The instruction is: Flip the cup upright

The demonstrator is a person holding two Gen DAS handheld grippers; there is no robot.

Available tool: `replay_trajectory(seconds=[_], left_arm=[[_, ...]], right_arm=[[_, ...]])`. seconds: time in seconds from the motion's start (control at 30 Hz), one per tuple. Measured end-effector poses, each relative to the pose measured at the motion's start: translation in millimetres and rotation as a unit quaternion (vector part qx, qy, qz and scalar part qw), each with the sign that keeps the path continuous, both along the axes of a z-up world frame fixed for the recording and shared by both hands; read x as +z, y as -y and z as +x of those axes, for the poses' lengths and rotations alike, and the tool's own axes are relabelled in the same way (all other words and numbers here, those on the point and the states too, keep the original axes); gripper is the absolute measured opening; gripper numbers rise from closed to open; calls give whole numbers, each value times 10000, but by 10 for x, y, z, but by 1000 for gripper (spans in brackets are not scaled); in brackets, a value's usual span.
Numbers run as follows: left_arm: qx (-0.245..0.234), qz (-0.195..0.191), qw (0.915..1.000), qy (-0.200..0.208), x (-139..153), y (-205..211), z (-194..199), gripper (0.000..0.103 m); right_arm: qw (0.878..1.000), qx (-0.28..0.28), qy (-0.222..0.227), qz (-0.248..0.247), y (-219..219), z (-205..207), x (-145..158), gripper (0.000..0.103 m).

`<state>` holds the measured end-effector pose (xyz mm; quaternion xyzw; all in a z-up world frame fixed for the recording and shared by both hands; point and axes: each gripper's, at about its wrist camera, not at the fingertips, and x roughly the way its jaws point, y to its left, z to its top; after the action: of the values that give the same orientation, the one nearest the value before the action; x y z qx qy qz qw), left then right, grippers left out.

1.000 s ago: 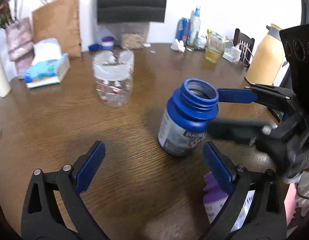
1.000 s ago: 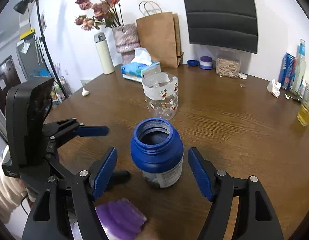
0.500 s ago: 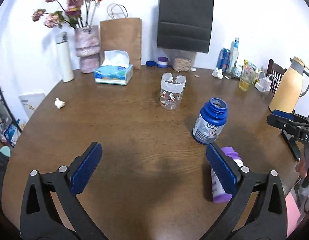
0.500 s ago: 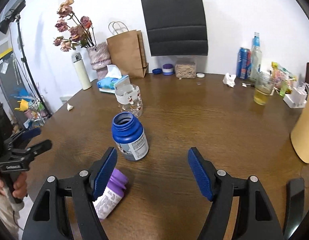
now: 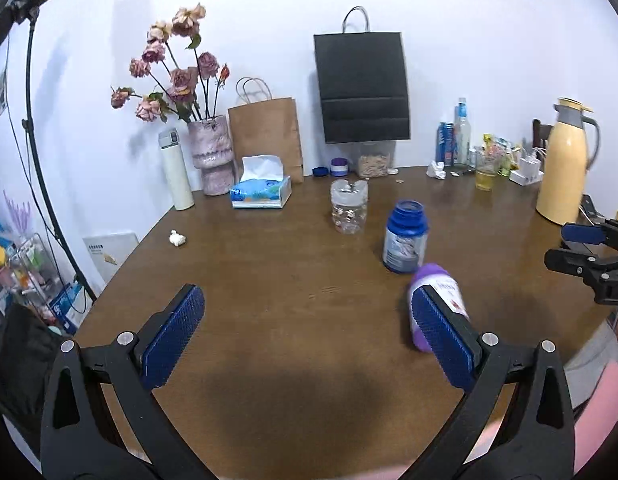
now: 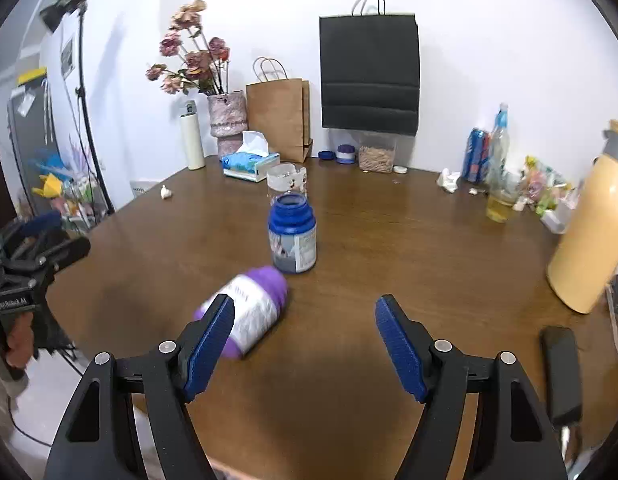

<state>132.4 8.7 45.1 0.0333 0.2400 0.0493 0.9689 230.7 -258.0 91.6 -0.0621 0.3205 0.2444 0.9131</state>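
Found at centre right of the left wrist view: a dark blue plastic jar with a white printed label [image 5: 405, 240], mouth open and facing up, base flat on the brown wooden bench [image 5: 249, 280]. Judged to be the task's cup, and judged already upright. Confirmed in the right wrist view at centre frame [image 6: 293, 236].

Found just below it, toward the lower right: a purple plastic container with a white label [image 5: 437, 284], lying on its side, near the jar; touching or apart cannot be told. Blurred in the right wrist view [image 6: 249, 308], partly hidden behind the left-hand finger there. Possibly another item needing to be stood up; not certain.

Left gripper [image 5: 305, 300]: spread wide, nothing between the blue pads, held above bare bench. Right gripper [image 6: 305, 304]: likewise released and empty, set back from both containers.

Handling, as a judgement only: both containers likely light, hollow and rigid, so little squeeze needed. Smooth walls and glossy labels likely slippery against the pads. Best taken across the body at mid-height, on the label band, not at the narrower neck. Purple container round, so liable to roll away if nudged from one side before the pads close.

Also noted beyond the jar, toward the upper centre: a clear plastic cup with small printed figures [image 5: 349, 208], well apart from both grippers.
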Motion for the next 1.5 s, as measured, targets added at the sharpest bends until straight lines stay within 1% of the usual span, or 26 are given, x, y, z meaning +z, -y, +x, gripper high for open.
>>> replay_trajectory(seconds=[0.1,0.2,0.27,0.33,0.37,0.4,0.47,0.53,0.57,0.67,0.77,1.17,1.37,1.5], left_arm=[[14,-30,9999,169,-70,78,-315,103],[192,-57,9988,440,-238,104,-691,103],[363,-111,9979,523,-395,75,-959,103],[461,-153,9977,482,-490,54,-1130,103],[506,-200,9974,463,-520,33,-1195,103],[560,-169,9971,493,-527,17,-1238,103],[572,-9,9967,572,-495,-8,-1251,103],[679,-36,9957,632,-460,-61,-1248,103],[708,-174,9954,618,-444,-104,-1236,103],[771,-423,9946,559,-451,-163,-1220,103],[736,-408,9950,540,-458,-154,-1207,103],[664,-313,9942,789,-298,-80,-1227,103],[576,-387,9952,687,-329,-64,-1211,103],[563,-415,9951,701,-321,-67,-1226,103]], right_arm=[[9998,31,163,137,47,-392,-15,78],[9983,7,570,125,69,-709,-30,78],[9954,-174,858,399,126,-967,-67,78],[9922,-353,895,791,193,-1191,-159,78],[9918,-416,862,849,199,-1262,-200,78],[9918,-492,764,893,193,-1325,-250,78],[9929,-482,509,966,145,-1391,-326,86],[9947,-299,462,869,58,-1391,-335,87],[9954,-289,493,775,25,-1384,-324,87],[9938,-315,560,909,76,-1435,-317,87],[9939,-352,570,879,97,-1435,-313,87],[9924,-320,713,949,89,-1491,-252,87],[9934,-237,744,838,28,-1517,-251,87],[9933,-222,778,821,19,-1531,-244,87]])
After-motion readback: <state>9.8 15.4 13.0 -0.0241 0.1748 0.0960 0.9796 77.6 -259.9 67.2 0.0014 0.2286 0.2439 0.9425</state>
